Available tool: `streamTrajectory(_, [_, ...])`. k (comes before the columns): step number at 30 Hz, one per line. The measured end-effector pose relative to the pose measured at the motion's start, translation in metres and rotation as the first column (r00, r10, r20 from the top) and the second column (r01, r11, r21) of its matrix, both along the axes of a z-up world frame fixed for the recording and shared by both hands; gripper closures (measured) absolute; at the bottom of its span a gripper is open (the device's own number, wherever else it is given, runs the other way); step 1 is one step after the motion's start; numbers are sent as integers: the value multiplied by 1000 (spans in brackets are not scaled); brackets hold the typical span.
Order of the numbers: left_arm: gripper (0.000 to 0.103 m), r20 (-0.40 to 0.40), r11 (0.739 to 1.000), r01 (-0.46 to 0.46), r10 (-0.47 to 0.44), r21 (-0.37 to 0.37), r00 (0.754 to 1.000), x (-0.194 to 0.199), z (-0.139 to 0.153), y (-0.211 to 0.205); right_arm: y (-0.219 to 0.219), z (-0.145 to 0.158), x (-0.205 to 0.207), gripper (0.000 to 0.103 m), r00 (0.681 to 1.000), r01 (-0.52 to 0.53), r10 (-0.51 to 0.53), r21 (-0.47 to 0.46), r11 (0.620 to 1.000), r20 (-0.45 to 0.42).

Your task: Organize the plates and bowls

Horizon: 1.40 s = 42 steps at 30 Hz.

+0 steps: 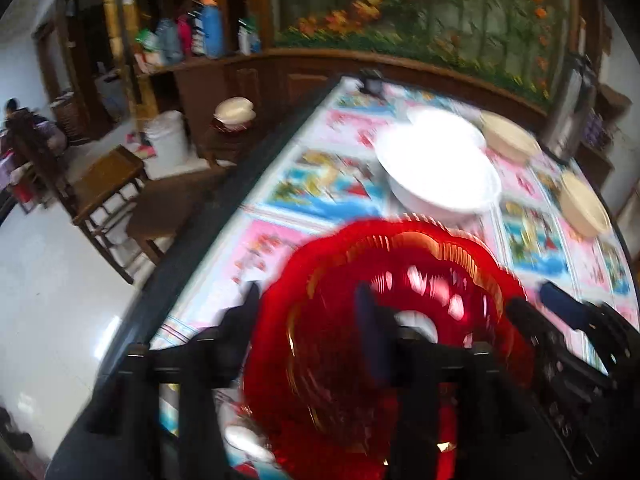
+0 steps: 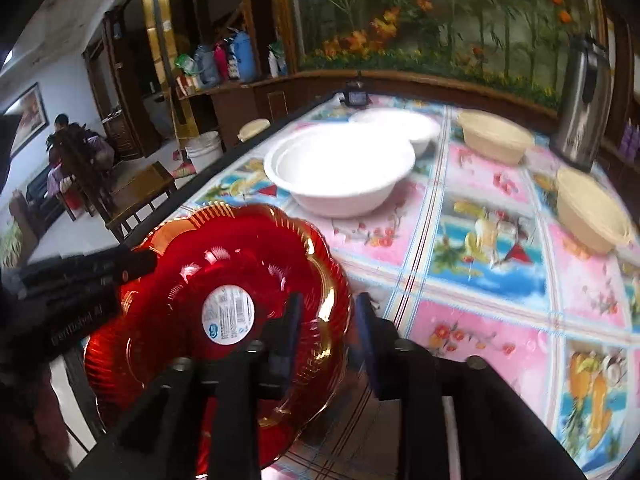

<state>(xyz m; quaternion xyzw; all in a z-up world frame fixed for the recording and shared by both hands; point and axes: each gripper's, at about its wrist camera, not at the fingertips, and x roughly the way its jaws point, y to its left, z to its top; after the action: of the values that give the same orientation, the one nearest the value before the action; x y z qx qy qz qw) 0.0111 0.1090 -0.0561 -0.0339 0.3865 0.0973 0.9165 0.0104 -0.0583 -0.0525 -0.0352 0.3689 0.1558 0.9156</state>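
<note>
A red scalloped plate (image 2: 224, 280) with a gold rim and a white sticker is held up over the table's near left corner. My right gripper (image 2: 328, 320) is shut on its right rim. My left gripper (image 1: 308, 308) straddles its left side, fingers (image 1: 370, 320) wide apart, blurred; it shows in the right wrist view (image 2: 132, 268) touching the far left rim. The plate also shows in the left wrist view (image 1: 360, 304). Two nested white bowls (image 2: 340, 168) and two cream bowls (image 2: 492, 140) (image 2: 592, 208) stand on the table.
The table carries a colourful fruit-print cloth (image 2: 480, 264). A steel thermos (image 2: 580, 104) stands at the far right. A small black device (image 2: 356, 96) sits at the far edge. Wooden chairs (image 1: 108, 192) and a white bucket (image 1: 168, 140) stand left of the table.
</note>
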Motion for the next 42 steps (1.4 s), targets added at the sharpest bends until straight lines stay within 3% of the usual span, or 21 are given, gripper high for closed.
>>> streamTrajectory(2, [30,64,999,-37,36,7,997,-6,11,5,-5,6,-4,41,998,0,0,2,1000,58])
streamTrajectory(4, [28,111,999,-53,52,9,992,-11,20,6,-16,13,-8,32,993,10,-14,34,999,118])
streamTrajectory(8, [23,148,1000,-24,21,19,989,-11,26,-9,-48,13,-6,26,984,50,-73,137,989,162])
streamTrajectory(13, [23,126,994,53,-65,94,990,-5,26,-48,-94,3,7,24,983,137,-165,267,954,85])
streamTrajectory(17, [23,104,986,98,-112,139,988,1,26,-78,-116,3,9,22,973,179,-209,251,951,99])
streamTrajectory(21, [22,99,977,131,-149,170,984,3,28,-104,-140,2,11,22,966,212,-245,294,932,79])
streamTrajectory(30, [19,91,965,180,-200,190,976,8,31,-139,-164,6,6,20,957,230,-272,307,923,99])
streamTrajectory(42, [19,47,965,210,-219,158,974,20,22,-157,-189,7,3,18,948,260,-303,309,915,100])
